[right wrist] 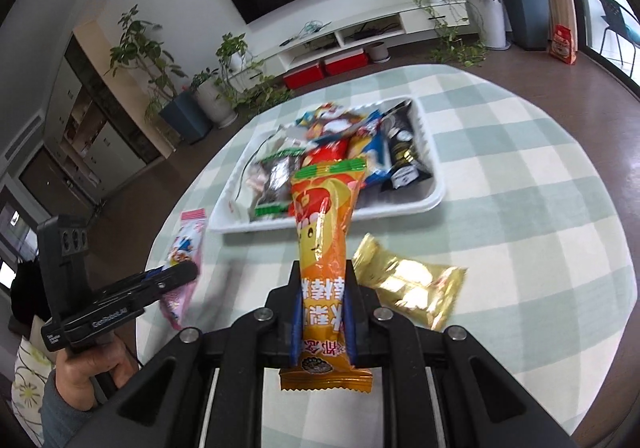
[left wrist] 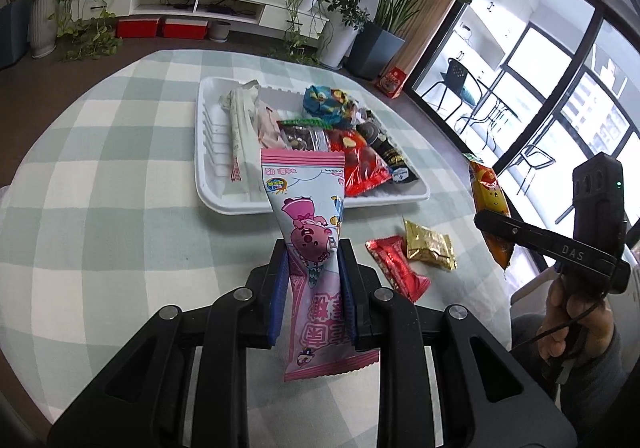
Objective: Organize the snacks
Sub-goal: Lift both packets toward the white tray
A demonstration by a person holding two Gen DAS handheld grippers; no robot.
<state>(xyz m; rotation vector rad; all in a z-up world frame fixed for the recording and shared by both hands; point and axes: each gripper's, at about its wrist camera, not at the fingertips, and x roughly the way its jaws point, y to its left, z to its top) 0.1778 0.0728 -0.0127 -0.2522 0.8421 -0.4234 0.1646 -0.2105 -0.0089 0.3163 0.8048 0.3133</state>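
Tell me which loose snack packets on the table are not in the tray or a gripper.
Two: the shiny gold foil packet and the red foil packet beside it, lying on the checked tablecloth in front of the white tray.

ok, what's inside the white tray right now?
The white plastic tray holds a pile of wrappers: a white packet, a blue one, a red one, a black one. Anything under the pile is hidden.

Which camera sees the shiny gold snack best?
The right wrist view: the gold packet lies close and large on the tablecloth, beside the right gripper, though a bit blurred. The left wrist view shows it smaller but sharper, next to a red packet.
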